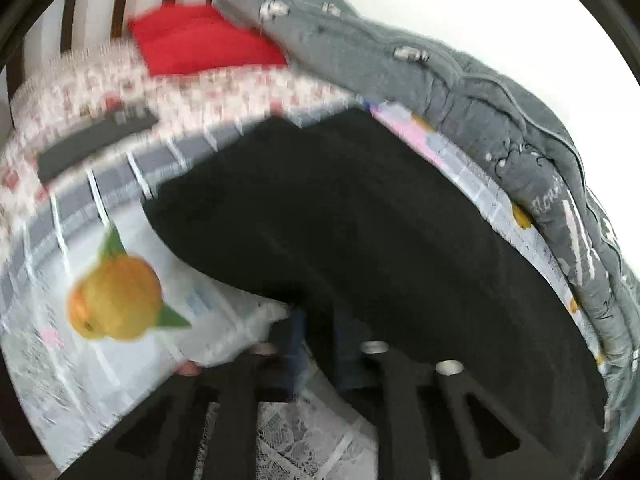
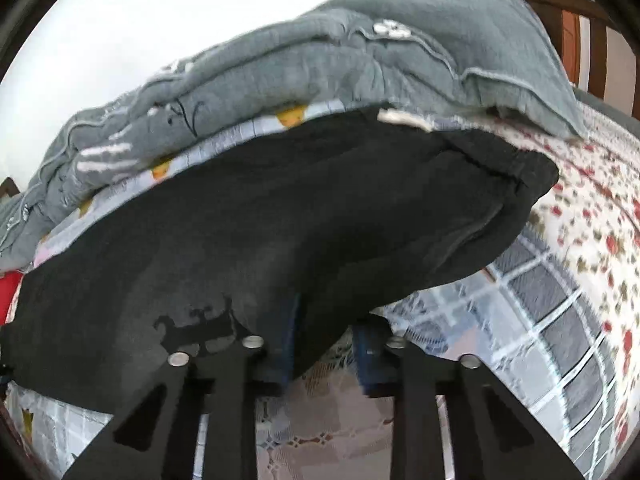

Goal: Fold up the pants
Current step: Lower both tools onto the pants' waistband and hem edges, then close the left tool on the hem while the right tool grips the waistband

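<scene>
Both the left claw point(image 1: 320, 344) and right claw point(image 2: 326, 344) pinch the black pants point(image 2: 280, 220) (spread on a bedsheet point(image 2: 540, 300)).

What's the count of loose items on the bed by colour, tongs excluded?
Black: 2, pants, remote-like bar
Red: 1, cushion
Grey: 1, quilt
Total: 4
</scene>
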A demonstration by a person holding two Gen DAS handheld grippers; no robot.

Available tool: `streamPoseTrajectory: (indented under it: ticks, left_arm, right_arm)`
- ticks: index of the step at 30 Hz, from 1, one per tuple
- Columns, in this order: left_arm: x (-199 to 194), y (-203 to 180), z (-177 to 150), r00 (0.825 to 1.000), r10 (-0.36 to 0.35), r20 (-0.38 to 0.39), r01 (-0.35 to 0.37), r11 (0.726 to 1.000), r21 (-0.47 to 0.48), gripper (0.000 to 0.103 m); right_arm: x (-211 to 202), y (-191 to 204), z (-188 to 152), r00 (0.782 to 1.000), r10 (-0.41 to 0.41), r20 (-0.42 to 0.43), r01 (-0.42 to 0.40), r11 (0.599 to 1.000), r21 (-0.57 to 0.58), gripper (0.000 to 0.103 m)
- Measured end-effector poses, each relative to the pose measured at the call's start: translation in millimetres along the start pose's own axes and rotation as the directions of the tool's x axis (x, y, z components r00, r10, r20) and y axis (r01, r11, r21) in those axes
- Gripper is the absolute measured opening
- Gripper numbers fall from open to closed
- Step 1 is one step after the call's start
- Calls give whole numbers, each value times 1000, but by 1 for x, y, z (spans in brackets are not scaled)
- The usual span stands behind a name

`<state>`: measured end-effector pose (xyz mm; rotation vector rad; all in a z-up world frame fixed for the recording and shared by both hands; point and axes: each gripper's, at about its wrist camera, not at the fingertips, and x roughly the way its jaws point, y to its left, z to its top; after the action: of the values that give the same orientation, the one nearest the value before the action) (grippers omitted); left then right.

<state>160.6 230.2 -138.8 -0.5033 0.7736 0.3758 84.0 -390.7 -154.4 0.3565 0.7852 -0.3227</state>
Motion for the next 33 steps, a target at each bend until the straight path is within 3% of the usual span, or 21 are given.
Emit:
streamPoseTrajectory:
  ticks: [5, 15, 26, 33]
  left_arm:
    - [-20, -20, 24, 996, -29, 80, 25, 998, 52, 8]
    - [-23, -63, 58, 984, -48, 172, 25, 991, 132, 8]
    - [19, -102, 82, 979, -82, 185, 42, 977, 211, 7]
    - [54, -124, 104, 980, -89, 180, 47, 973, 225, 7]
  right_arm:
    - [-19, 10, 25, 995, 58, 82, -55, 998, -39, 19]
    - [-11, 30, 74, 988, 95, 122, -85, 993, -86, 17]
    - [37, 50, 112, 987, 58, 147, -44, 995, -93, 14]
    - [84, 62, 137, 991, -19, 132, 29, 997, -73, 14]
